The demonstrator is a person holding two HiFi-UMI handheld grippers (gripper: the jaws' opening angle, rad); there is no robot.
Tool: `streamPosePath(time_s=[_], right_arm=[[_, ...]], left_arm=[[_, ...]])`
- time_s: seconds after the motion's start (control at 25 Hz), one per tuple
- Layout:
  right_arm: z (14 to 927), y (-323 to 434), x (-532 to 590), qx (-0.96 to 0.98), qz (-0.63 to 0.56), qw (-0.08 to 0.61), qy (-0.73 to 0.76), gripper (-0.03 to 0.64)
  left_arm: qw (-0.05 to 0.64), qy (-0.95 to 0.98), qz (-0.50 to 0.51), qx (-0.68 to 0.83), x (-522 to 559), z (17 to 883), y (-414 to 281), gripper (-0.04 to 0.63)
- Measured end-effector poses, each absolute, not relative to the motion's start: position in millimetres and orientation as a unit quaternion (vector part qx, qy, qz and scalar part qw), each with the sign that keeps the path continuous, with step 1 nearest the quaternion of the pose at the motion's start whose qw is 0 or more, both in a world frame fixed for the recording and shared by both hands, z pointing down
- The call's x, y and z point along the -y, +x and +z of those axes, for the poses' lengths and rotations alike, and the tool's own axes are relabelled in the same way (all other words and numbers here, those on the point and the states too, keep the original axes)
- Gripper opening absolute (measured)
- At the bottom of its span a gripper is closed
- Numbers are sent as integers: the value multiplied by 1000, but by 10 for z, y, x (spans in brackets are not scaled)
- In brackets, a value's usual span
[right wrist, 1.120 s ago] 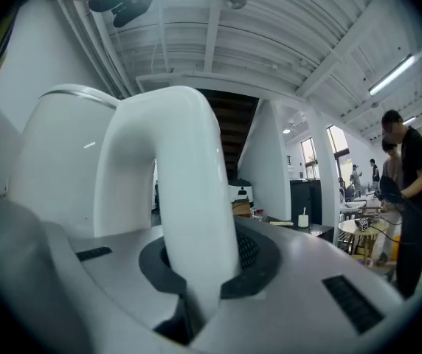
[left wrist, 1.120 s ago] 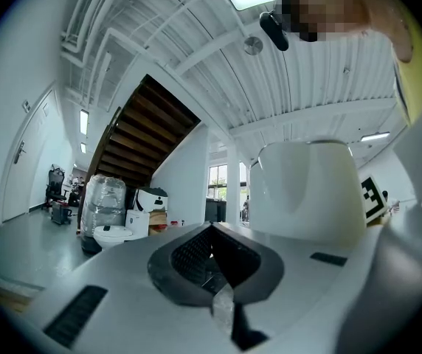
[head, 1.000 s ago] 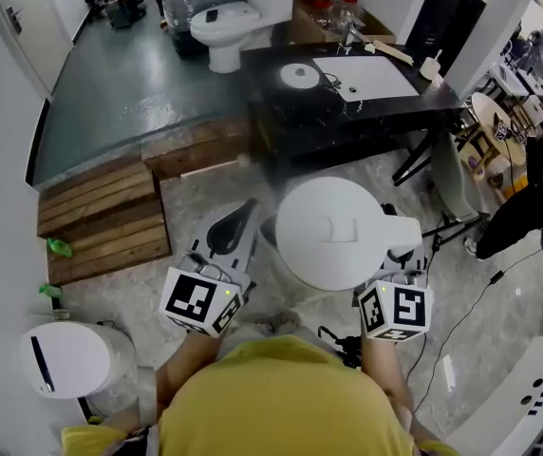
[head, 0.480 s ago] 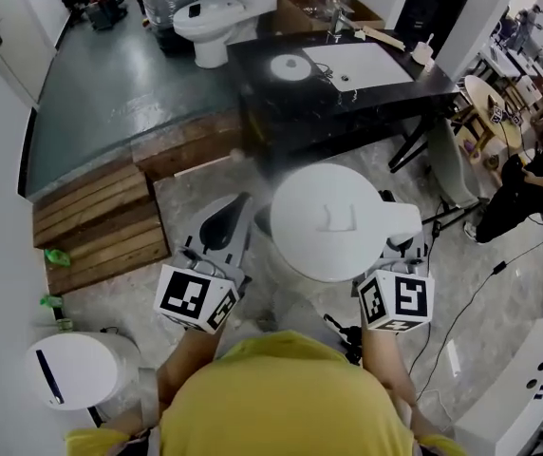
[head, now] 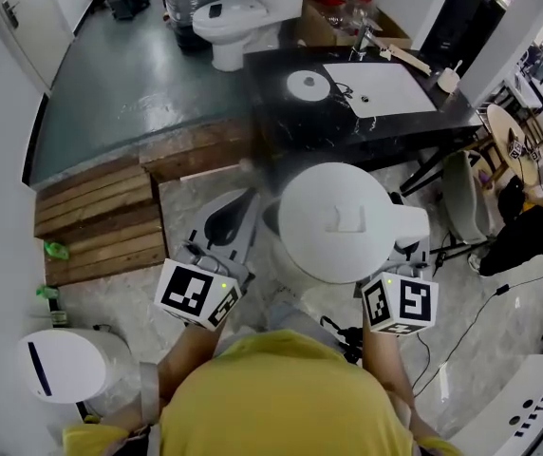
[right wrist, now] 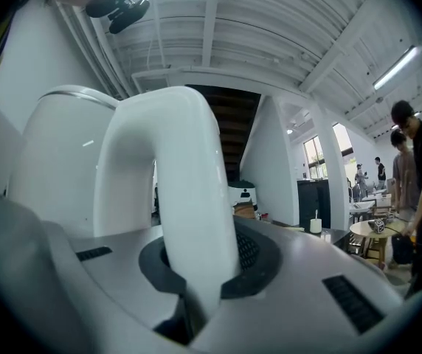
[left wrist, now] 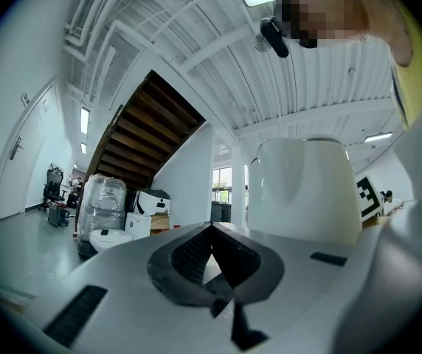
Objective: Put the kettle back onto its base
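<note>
A white kettle [head: 338,221] hangs in the air in front of the person, seen from above in the head view. My right gripper [head: 402,253] is shut on its curved handle [right wrist: 185,190], which fills the gap between the jaws in the right gripper view. My left gripper [head: 238,212] floats just left of the kettle body [left wrist: 299,190] without touching it, its dark pads [left wrist: 196,255] closed together on nothing. The round white base [head: 308,85] lies on the black table [head: 281,112] ahead, apart from the kettle.
A white sink panel [head: 383,88] sits beside the base. A toilet [head: 234,17] stands beyond the table, wooden pallets [head: 101,221] lie at left, and a white bin [head: 63,364] stands at lower left. A person [head: 537,226] and floor cables [head: 499,274] are at right.
Both grippers and the kettle have shifted together a little toward the black table. The grip on the handle is unchanged.
</note>
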State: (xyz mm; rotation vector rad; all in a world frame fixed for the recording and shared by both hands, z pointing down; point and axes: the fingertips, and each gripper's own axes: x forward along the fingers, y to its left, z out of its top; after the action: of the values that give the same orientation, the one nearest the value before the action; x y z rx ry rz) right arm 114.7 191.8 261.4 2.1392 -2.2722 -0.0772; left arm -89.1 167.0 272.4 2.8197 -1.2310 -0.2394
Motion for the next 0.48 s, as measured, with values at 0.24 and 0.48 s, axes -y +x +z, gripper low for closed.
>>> streamPosePath(time_s=[0.24, 0.48], right_arm=[[2525, 1408, -1383, 738, -30, 3, 675, 43], [2520, 1638, -1002, 746, -33, -1, 665, 43]], left_arm=[[19, 909, -82, 408, -1205, 2656, -640, 9], [11, 902, -83, 423, -888, 2625, -446, 9]])
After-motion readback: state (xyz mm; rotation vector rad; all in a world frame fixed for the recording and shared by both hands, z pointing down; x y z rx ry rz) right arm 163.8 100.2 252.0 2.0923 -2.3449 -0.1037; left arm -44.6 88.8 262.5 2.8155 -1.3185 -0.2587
